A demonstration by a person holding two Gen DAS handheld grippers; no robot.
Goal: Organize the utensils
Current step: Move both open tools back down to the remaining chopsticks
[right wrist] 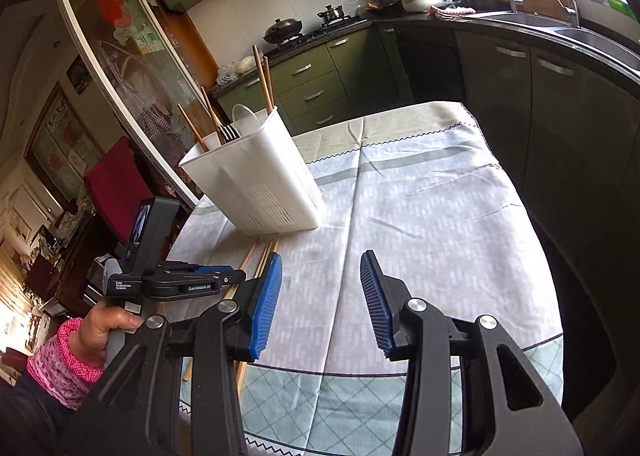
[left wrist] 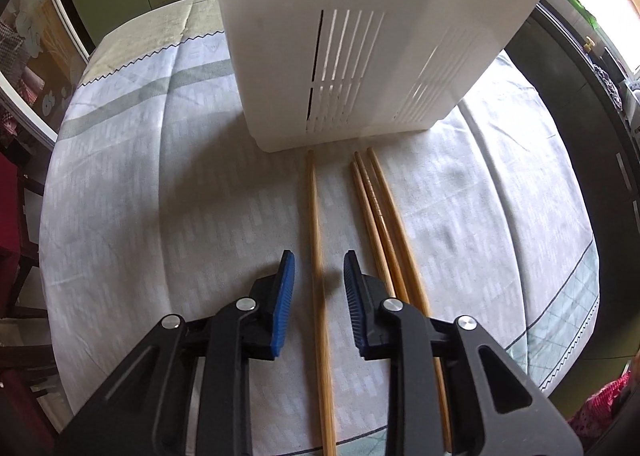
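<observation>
Centrally, the left gripper (left wrist: 319,268) hovered low over the cloth (left wrist: 160,216) with its jaws apart, straddling one chopstick (left wrist: 316,224) without touching it; the blue pads (left wrist: 285,296) stood clear on either side. Just right of that stick lay three more chopsticks (left wrist: 380,216), bunched together, their near ends hidden under the right finger. All four pointed toward the white holder (left wrist: 340,56), which stood at the far end with its slotted wall facing the camera; the stick tips lay just short of its base.

From the right wrist view, the right gripper (right wrist: 321,288) was held above the bare cloth (right wrist: 420,216), jaws wide apart and gripping nothing. The holder (right wrist: 256,184) stood far left on the table and contained several chopsticks (right wrist: 262,76), a fork (right wrist: 228,132) and a white spoon (right wrist: 246,118). The loose chopsticks (right wrist: 250,256) lay near its base, partly hidden behind the left gripper (right wrist: 176,280), whose handle a hand (right wrist: 100,328) in a pink sleeve grasped
</observation>
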